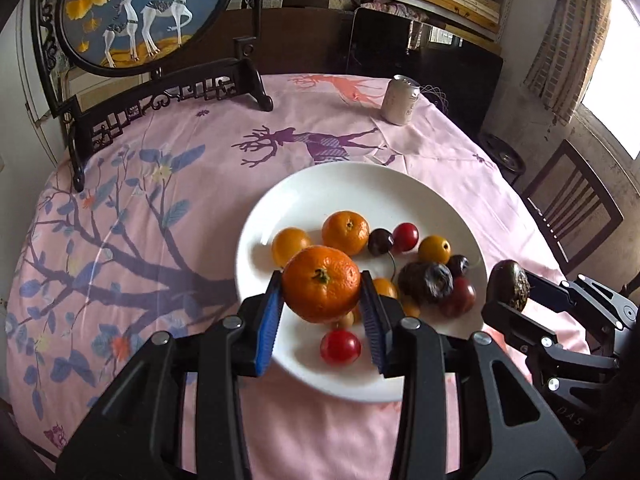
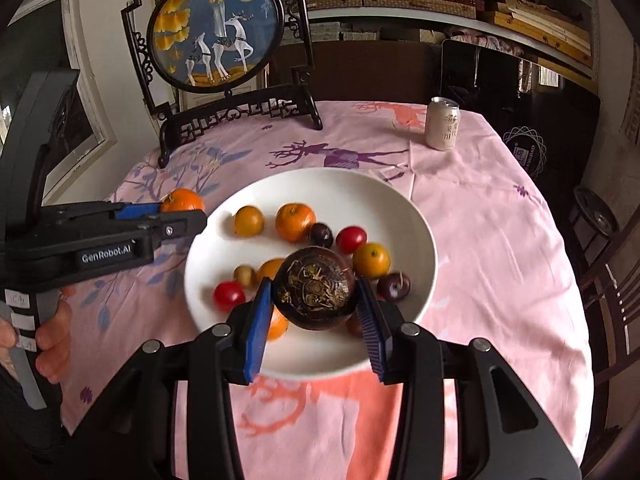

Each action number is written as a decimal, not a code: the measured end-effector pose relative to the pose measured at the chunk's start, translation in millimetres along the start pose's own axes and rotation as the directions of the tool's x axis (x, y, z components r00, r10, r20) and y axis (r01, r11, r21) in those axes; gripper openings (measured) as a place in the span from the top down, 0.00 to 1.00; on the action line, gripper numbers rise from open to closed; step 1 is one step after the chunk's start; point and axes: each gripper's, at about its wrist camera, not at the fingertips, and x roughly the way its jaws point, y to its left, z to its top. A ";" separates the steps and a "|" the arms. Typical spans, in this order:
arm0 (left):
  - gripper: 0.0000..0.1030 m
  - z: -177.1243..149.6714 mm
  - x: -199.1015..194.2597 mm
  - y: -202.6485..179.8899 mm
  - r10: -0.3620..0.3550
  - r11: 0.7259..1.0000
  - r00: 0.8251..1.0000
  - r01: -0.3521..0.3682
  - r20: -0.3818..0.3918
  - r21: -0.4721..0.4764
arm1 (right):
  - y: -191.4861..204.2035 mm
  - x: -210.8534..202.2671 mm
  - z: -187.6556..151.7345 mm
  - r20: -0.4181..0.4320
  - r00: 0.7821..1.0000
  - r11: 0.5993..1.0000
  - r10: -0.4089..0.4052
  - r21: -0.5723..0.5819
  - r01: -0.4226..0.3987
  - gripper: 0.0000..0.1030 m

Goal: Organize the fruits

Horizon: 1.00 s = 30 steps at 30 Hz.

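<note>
My left gripper (image 1: 322, 294) is shut on a large orange mandarin (image 1: 321, 289) and holds it above the near left rim of a white plate (image 1: 304, 192). My right gripper (image 2: 316, 298) is shut on a dark brown round fruit (image 2: 316, 288) with dry rootlets, held above the plate (image 2: 320, 184). The plate holds several small fruits: a mandarin (image 1: 345, 232), yellow-orange ones (image 1: 291, 245), red cherry tomatoes (image 1: 340, 346), dark plums (image 1: 380, 241) and another dark brown fruit (image 1: 425, 282). The right gripper also shows at the plate's right in the left wrist view (image 1: 510, 288); the left gripper shows at the plate's left in the right wrist view (image 2: 182, 208).
The round table has a pink deer-print cloth (image 1: 160, 208). A drink can (image 1: 400, 100) stands at the far right. A black carved stand with a round deer picture (image 1: 148, 12) stands at the far left. A wooden chair (image 1: 576, 208) is beside the table on the right.
</note>
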 end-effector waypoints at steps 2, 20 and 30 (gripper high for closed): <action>0.63 9.7 21.9 -1.8 0.010 1.000 0.999 -0.010 -0.036 -0.010 | -2.2 20.0 13.0 0.000 0.999 0.999 -0.042 -0.014 0.042 0.59; 0.18 2.6 14.5 1.1 0.027 1.000 1.000 -0.027 0.009 -0.014 | -7.4 27.6 13.8 -0.008 0.991 0.988 -0.134 -0.077 0.133 0.27; 0.04 -110.6 -73.4 -8.7 0.085 0.996 0.988 -0.081 0.127 -0.036 | 10.1 -61.7 -86.1 0.008 0.983 0.983 -0.186 0.002 0.186 0.01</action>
